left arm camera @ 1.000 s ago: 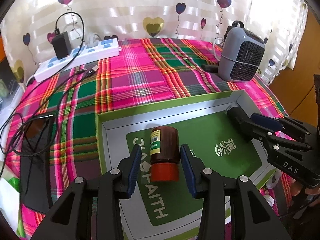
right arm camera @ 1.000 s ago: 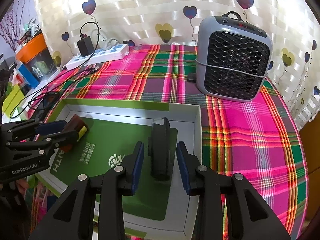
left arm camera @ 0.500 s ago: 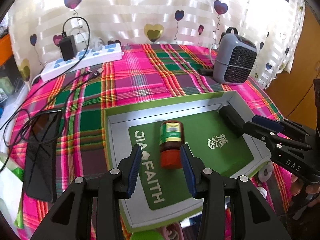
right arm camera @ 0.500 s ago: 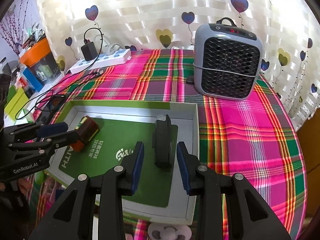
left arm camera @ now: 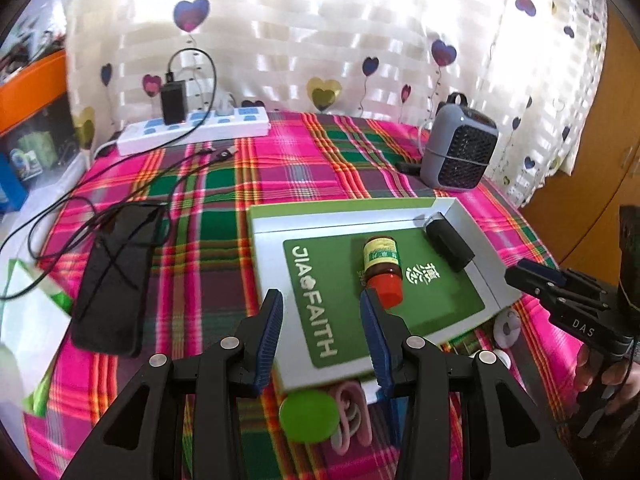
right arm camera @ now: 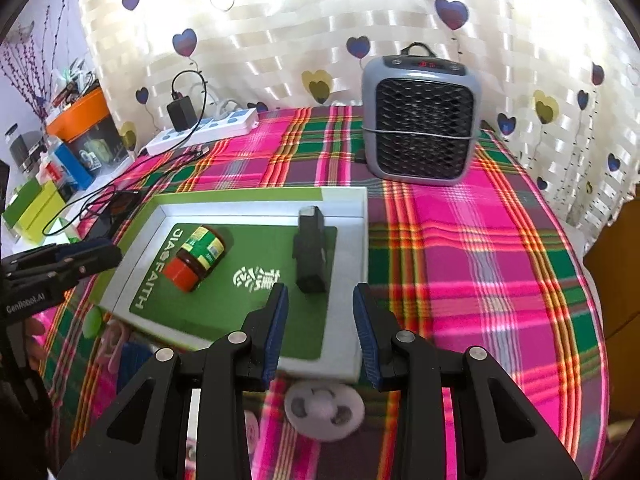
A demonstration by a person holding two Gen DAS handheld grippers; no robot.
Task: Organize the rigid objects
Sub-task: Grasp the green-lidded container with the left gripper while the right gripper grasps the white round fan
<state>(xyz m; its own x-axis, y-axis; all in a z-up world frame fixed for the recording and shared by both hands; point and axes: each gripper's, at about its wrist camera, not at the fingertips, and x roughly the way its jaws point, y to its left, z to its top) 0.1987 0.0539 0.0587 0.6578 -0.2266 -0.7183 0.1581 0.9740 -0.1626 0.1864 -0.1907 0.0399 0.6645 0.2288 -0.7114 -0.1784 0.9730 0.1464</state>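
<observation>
Two sets of tongs hang above the near edge of the plaid-covered table, both spread wide and holding nothing. The left tongs (left arm camera: 322,312) sit over the near left part of the shallow green-and-white box lid (left arm camera: 276,280), their right finger (left arm camera: 376,336) just short of the red cap of the brown bottle (left arm camera: 383,266), not touching it as far as the view shows. The bottle lies on its side in the middle of the lid, cap toward the near edge. The right tongs (right arm camera: 320,322) hover over the lid's near right part, with the black rectangular block (right arm camera: 310,250) lying flat just beyond their left finger (right arm camera: 276,328), close to the lid's right wall.

Open plaid cloth runs right of the lid to the table's right edge. A grey fan heater (right arm camera: 420,118) stands at the far right, a white power strip (left arm camera: 192,132) at the far left, a black phone (left arm camera: 116,276) with cables along the left edge. Small plastic pieces crowd the near edge under both tongs.
</observation>
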